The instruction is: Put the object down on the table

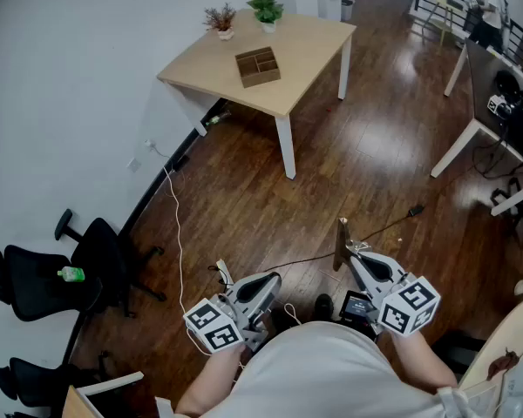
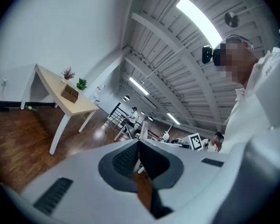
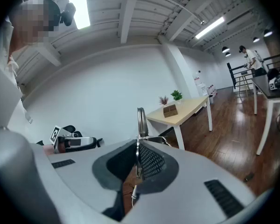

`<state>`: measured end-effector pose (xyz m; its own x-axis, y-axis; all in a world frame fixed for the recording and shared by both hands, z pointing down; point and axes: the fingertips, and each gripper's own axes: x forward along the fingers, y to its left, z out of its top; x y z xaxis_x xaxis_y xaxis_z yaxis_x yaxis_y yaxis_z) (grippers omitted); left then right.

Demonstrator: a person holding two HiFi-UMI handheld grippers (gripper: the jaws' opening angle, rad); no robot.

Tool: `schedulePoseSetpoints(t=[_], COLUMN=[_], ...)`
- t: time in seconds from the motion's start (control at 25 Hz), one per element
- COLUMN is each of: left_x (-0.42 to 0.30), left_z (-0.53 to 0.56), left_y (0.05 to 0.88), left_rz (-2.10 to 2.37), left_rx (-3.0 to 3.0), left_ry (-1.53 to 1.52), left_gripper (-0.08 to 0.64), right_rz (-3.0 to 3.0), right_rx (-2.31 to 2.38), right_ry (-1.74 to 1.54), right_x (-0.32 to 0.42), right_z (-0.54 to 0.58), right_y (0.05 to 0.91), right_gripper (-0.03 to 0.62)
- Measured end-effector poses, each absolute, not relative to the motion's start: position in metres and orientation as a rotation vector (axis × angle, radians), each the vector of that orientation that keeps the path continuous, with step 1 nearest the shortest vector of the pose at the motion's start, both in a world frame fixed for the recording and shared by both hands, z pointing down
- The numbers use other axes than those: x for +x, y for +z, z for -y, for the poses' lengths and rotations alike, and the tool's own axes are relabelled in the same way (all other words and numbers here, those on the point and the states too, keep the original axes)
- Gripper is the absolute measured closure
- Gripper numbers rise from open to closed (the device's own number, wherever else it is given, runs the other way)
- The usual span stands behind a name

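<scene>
Both tools are held low against the body, aimed forward. The right tool [image 1: 352, 256] clamps a slim metal utensil [image 3: 141, 119], its long axis in line with the jaws and pointing away from the person. The left tool [image 1: 265, 283] is closed and empty.

Pale wood table [image 1: 307, 52], dark brown plank floor [image 1: 357, 164], black chairs [image 1: 44, 279], silvery object [image 3: 140, 120]

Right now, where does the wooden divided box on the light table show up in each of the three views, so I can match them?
Head view: the wooden box sits top centre on the light table.
Left gripper view: box small, left of centre, on that table.
Right gripper view: box just right of centre, beyond the thin object held in the right gripper.
Shared landmark: the green potted plant beside the box.
</scene>
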<state>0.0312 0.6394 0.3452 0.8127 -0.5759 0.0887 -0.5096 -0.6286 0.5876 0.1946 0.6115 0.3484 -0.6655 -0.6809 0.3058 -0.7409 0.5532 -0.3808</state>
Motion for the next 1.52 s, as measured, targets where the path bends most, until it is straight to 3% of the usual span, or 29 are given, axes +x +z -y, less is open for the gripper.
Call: schedulePoseSetpoints(t=[1.0, 1.52], left_x=[0.069, 0.019], left_z=[-0.625, -0.56], left_y=[0.35, 0.355], left_rz=[0.922, 0.844], left_rx=[2.331, 2.329], left_ry=[-0.148, -0.157], left_gripper=[0.56, 0.56], right_rz=[2.677, 2.653], right_rx=[1.165, 1.196], right_ry=[0.755, 0.753], right_x=[0.247, 0.187], right_z=[-0.572, -0.505], right_y=[0.36, 0.356], right_gripper=[0.583, 0.583])
